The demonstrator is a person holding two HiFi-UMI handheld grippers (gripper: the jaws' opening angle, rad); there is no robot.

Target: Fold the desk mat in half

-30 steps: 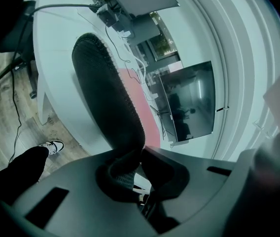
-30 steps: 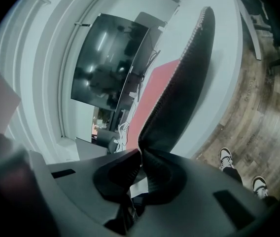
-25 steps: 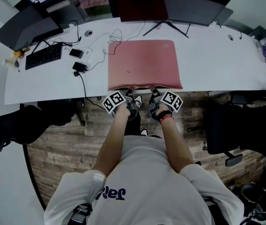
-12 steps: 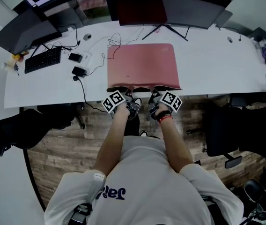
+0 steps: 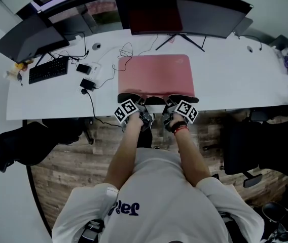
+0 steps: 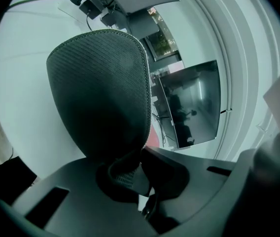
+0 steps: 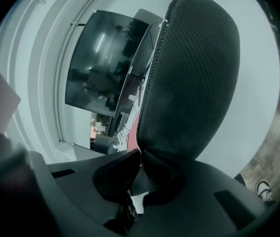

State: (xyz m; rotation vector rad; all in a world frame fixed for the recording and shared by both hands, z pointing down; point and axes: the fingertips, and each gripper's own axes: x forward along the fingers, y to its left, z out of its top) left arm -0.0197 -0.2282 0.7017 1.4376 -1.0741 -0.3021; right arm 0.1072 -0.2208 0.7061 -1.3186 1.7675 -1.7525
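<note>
The pink desk mat (image 5: pixel 155 75) lies at the middle of the white desk (image 5: pixel 235 80), with its far edge close to the foot of the big monitor (image 5: pixel 184 9). Most of it is flat. Only the near edge is up: it curls off the desk and shows its dark, woven underside (image 6: pixel 100 98) at both near corners.

You hold that edge in both claws. Your left claw (image 5: pixel 143 105) is pinched tight on the edge near the middle, left of centre, and in the left gripper view the mat rises straight out of the closed jaws. Your right claw (image 5: pixel 168 105) grips the same edge just beside it, right of centre, its jaws likewise clamped on the mat (image 7: pixel 189 73).

So I judge the fold barely begun. The grasp and the first lift are done; carrying the near edge over to the far edge, lining up the corners, laying it down and letting go are all left.

To the left on the desk sit a keyboard (image 5: pixel 48 69) and a tangle of cables (image 5: pixel 91 75), well apart from the mat. A black office chair (image 5: pixel 250 140) stands on the wooden floor (image 5: pixel 68 171) to your right.
</note>
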